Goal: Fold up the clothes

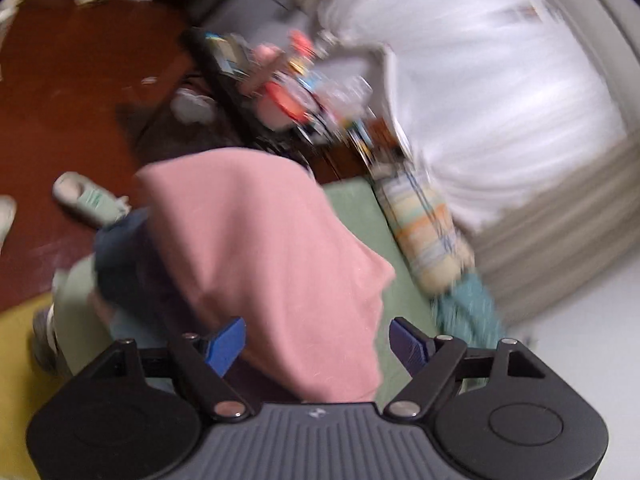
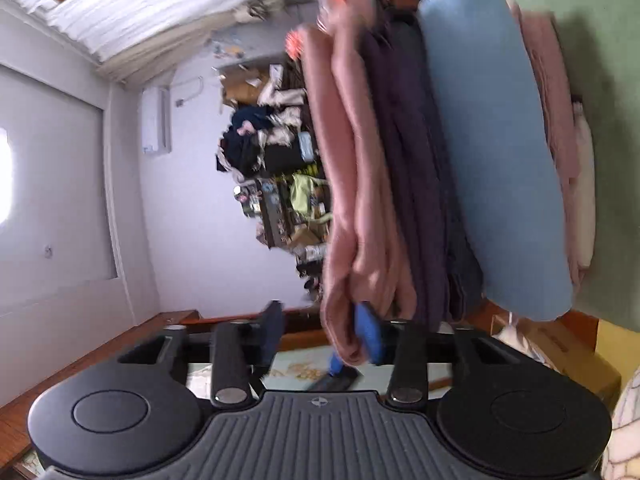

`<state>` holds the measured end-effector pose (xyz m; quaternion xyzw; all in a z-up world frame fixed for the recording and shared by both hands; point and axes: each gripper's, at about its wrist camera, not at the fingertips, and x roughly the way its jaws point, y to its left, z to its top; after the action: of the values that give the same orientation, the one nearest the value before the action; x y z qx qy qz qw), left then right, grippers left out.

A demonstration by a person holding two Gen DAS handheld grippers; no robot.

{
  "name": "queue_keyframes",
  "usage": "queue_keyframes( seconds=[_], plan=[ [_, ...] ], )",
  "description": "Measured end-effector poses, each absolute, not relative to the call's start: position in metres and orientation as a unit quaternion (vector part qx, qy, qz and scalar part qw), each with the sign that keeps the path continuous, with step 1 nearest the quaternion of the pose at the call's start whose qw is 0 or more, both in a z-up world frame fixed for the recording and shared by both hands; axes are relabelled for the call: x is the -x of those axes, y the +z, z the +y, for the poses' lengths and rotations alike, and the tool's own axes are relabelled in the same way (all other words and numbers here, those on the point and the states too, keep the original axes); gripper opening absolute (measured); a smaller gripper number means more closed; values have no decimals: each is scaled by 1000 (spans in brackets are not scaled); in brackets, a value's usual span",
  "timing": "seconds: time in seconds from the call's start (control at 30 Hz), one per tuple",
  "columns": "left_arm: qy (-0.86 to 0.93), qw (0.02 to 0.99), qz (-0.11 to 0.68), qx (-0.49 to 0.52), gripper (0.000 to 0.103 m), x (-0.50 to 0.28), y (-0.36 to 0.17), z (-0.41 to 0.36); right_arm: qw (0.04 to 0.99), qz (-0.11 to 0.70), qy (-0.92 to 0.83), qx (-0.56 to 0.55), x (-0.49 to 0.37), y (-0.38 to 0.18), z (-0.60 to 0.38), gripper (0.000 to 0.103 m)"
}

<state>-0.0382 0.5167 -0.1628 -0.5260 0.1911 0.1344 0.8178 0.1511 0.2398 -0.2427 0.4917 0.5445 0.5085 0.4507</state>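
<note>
Both views are blurred by motion.

In the left wrist view, the left gripper [image 1: 318, 346] has its blue-padded fingers [image 1: 226, 344] spread wide apart and released, grasping nothing. A folded pink garment [image 1: 272, 248] fills the middle of the picture, running from about 11 o'clock down between the fingers, and neither pad presses on it. It tops a stack of clothes [image 1: 120, 256], with dark blue and purple layers showing at its 9 o'clock edge. The stack rests on a green sheet [image 1: 360, 208]. A striped pillow [image 1: 424, 232] lies at 3 o'clock of the pink garment, and a white curtain [image 1: 500, 92] hangs beyond it at 1 o'clock. A pale shoe [image 1: 86, 198] sits on the red-brown floor [image 1: 60, 100] at 9 o'clock.

The right wrist view is rolled on its side. The right gripper [image 2: 322, 334] has its fingers partly parted. A drooping end of the pink garment [image 2: 352, 216] hangs just beside the right-hand blue pad [image 2: 370, 332] and seems to touch it; the other finger stands clear of the cloth, so nothing is clamped. At 3 o'clock of the pink cloth the stack shows a purple layer [image 2: 404, 168], then a light blue folded garment [image 2: 492, 140]. Cluttered shelves [image 2: 276, 184] stand against a white wall [image 2: 192, 208] at 9 o'clock.
</note>
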Motion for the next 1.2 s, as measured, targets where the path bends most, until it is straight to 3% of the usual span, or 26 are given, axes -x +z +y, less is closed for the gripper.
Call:
queue_keyframes(
  seconds=[0.17, 0.23, 0.27, 0.4, 0.63, 0.77, 0.83, 0.87, 0.93, 1.1, 1.2],
  plan=[
    [147, 784, 168, 579, 79, 71, -189, 511, 516, 537, 543, -389, -142, -227, 264, 40],
    [151, 780, 168, 584, 79, 84, -189, 510, 514, 543, 530, -401, -143, -231, 265, 23],
    [152, 776, 167, 589, 79, 93, -191, 510, 510, 548, 519, -413, -143, -235, 264, 22],
    [148, 777, 171, 588, 79, 109, -189, 510, 493, 551, 487, -465, -140, -252, 246, 22],
    [142, 774, 196, 585, 79, 103, -193, 510, 510, 557, 502, -422, -144, -244, 278, 23],
    [145, 802, 198, 544, 79, 82, -185, 504, 485, 563, 502, -442, -140, -244, 289, 23],
    [152, 817, 195, 522, 79, 68, -177, 502, 440, 582, 493, -474, -135, -248, 288, 7],
    [154, 827, 189, 507, 79, 60, -169, 502, 369, 625, 450, -522, -130, -259, 290, 7],
    [151, 841, 177, 488, 79, 53, -158, 502, 324, 640, 425, -551, -127, -261, 290, 7],
    [163, 846, 204, 465, 78, 30, -160, 509, 431, 646, 415, -475, -136, -249, 295, 7],
    [181, 847, 199, 459, 78, 36, -168, 514, 436, 650, 405, -472, -141, -259, 291, 7]
  ],
)
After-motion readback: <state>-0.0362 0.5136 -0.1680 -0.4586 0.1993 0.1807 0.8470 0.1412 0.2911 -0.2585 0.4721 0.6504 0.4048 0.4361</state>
